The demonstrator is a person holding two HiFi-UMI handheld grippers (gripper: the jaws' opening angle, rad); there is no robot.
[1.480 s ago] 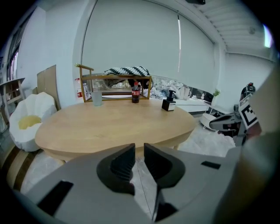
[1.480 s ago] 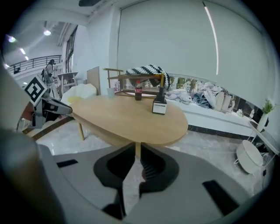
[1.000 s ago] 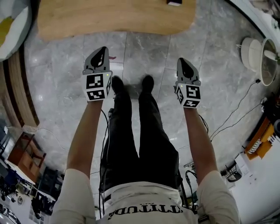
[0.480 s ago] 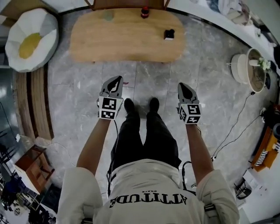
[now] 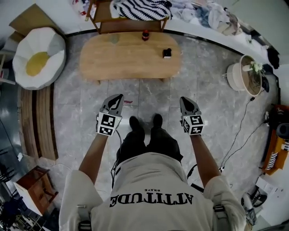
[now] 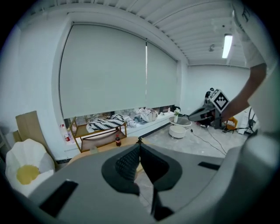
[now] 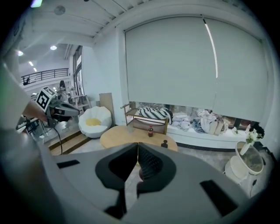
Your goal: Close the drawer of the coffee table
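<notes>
Egg-shaped beanbag on floor; striped blanket on wooden bench; white round stand.

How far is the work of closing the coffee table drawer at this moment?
Done, as it looks: no drawer sticks out from the coffee table in the head view. In hand: nothing; the left tongs and right tongs are shut, empty, over the floor, apart from the table. Left: probably nothing, though the drawer front itself is not visible.
</notes>
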